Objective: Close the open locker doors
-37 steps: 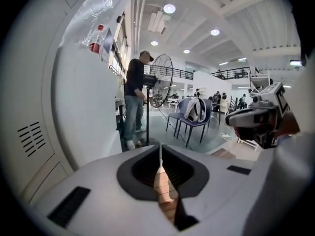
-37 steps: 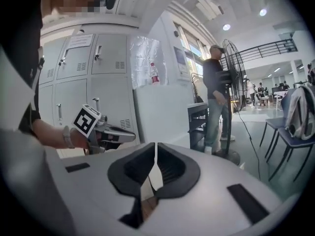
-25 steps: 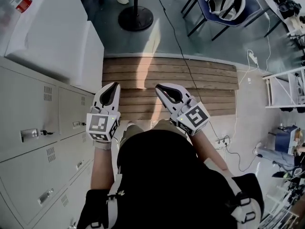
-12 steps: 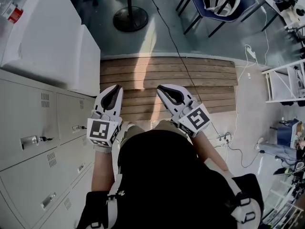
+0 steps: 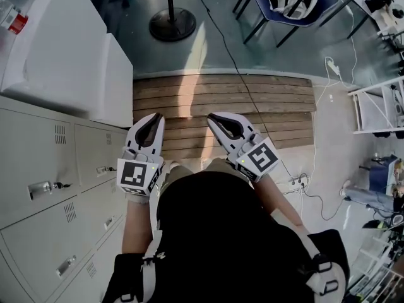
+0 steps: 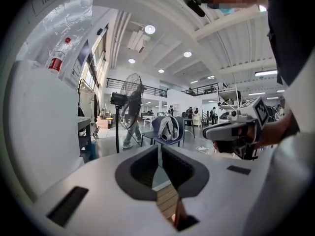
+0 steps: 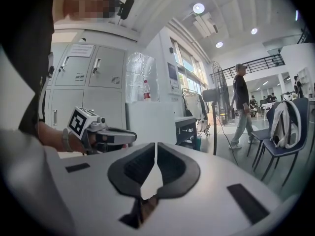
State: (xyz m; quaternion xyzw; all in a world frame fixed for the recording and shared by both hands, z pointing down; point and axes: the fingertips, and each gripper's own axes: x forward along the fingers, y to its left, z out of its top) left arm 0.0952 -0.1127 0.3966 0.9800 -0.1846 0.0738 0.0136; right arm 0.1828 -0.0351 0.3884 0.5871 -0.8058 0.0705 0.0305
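A person stands alongside a bank of grey lockers [image 5: 38, 160], left gripper [image 5: 153, 118] and right gripper [image 5: 213, 117] carried level at the waist. Both have their jaws pressed together with nothing between them. The left gripper rides just beside the lockers and the right one farther out, both above the wooden platform [image 5: 221, 96] next to them. All the locker doors [image 5: 35, 229] in view lie flush (a key [image 5: 47, 185] hangs in one lock). The tucked-in, idle carry suggests the closing is done, or that any open door is out of frame.
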